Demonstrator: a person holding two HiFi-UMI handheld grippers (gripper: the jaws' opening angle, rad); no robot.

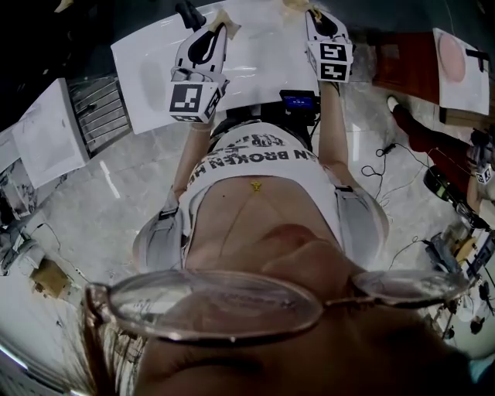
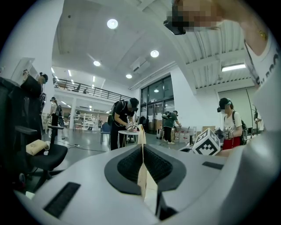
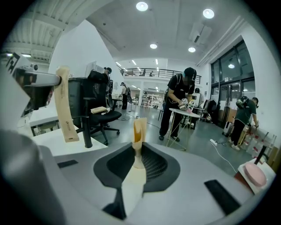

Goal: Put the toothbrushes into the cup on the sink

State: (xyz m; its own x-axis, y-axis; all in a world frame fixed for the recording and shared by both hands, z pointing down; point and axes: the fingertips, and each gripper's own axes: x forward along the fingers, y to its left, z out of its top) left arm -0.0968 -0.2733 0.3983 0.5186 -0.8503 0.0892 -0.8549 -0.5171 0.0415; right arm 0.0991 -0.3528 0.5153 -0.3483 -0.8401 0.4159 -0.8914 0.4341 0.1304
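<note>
The jaws of the left gripper (image 2: 142,151) are clamped on the left toothbrush (image 2: 145,176), those of the right gripper (image 3: 139,151) on the right toothbrush (image 3: 138,132), each a flat pale handle jutting ahead of the jaws, seemingly light, stiff, smooth and liable to pivot.

The white worktop (image 1: 263,58) is lying bare between the left gripper (image 1: 213,32) and the right gripper (image 1: 319,19), leaving room to pass there. A black tap (image 3: 88,125) is standing up on it, blocking the way near the left toothbrush (image 3: 65,105), which is sticking out from the fingers. The right toothbrush (image 3: 138,132) is poking out too. A black chair (image 3: 103,115) is sitting past the worktop.
</note>
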